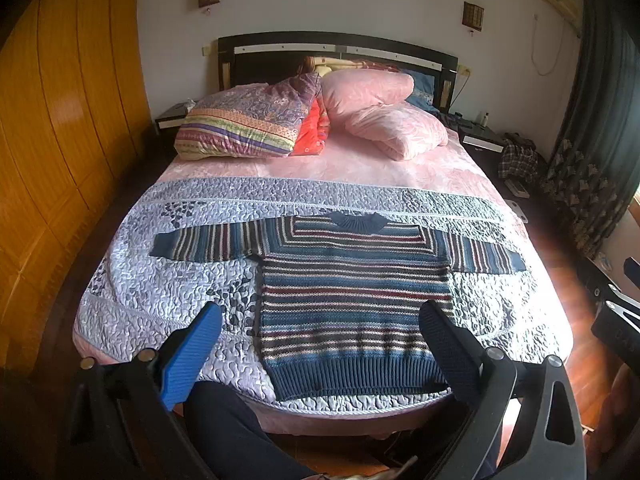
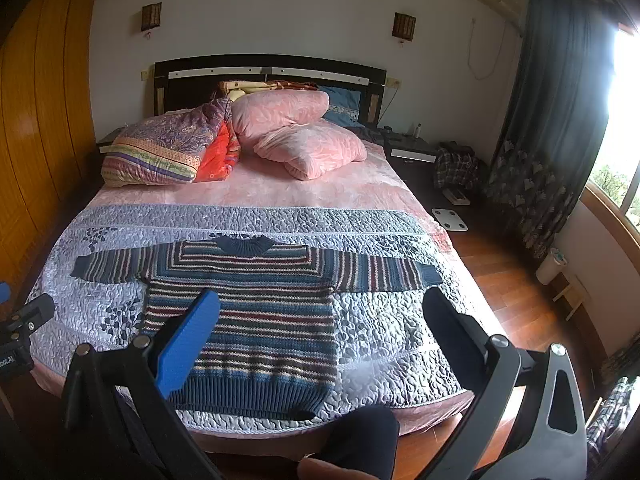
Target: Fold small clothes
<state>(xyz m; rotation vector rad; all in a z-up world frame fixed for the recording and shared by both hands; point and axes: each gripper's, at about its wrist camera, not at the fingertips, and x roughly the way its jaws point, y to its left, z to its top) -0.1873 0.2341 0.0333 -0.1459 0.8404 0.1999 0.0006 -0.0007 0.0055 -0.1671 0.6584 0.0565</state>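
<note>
A striped knitted sweater (image 1: 352, 296) in blue, dark red and cream lies flat on the quilted bedspread (image 1: 160, 292), both sleeves spread out sideways, its collar toward the headboard and its ribbed hem at the foot edge. My left gripper (image 1: 324, 316) hovers open above the hem, holding nothing. In the right wrist view the same sweater (image 2: 256, 312) lies left of centre. My right gripper (image 2: 320, 308) is open and empty over the sweater's right side. The tip of the left gripper shows at the far left edge there.
Several pillows (image 1: 280, 120) are piled by the dark headboard (image 1: 340, 46). A wooden wardrobe (image 1: 60, 120) lines the left wall. Nightstands flank the bed; a scale (image 2: 450, 218), a bag and curtains (image 2: 540, 140) stand right. The person's dark-clad knee (image 2: 360, 436) is at the foot edge.
</note>
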